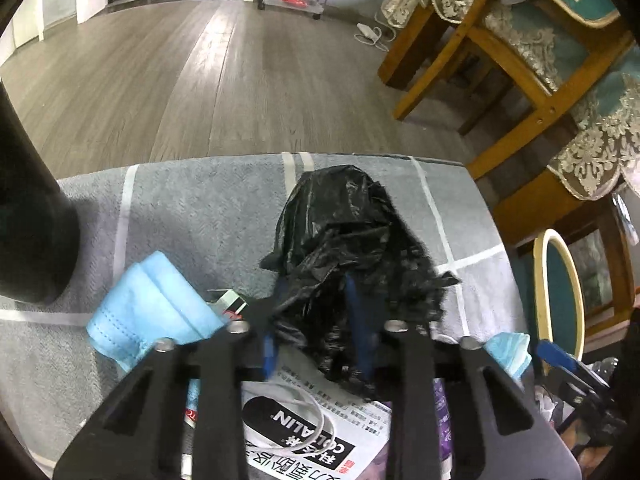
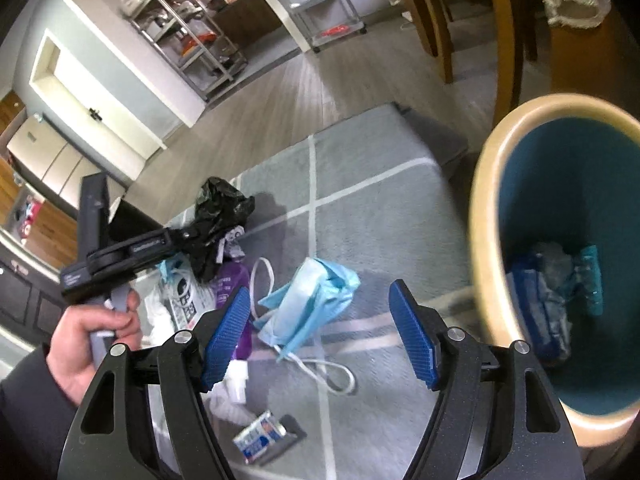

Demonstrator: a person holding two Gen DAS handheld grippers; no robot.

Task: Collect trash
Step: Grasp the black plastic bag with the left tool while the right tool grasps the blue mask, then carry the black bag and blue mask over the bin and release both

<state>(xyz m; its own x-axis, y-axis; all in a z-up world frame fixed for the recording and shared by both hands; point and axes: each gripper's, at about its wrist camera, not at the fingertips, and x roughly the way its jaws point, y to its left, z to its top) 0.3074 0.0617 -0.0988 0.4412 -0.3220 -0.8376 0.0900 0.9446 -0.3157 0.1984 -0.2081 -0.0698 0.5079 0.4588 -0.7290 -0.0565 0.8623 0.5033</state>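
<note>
While left hand-held gripper (image 1: 316,344) pinches black bag (image 1: 344,240), pickup step underway.
Right hand-held gripper (image 2: 320,332) wide open, empty; next: lift bag to bin (image 2: 484,216).

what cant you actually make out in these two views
- Left wrist view: whether the pads of the left gripper press the black plastic bag; its folds hide them.
- Left wrist view: the printed leaflet, covered by bag and gripper frame.
- Right wrist view: items inside the bin, blurred.
- Right wrist view: the small packet, print too small.
</note>
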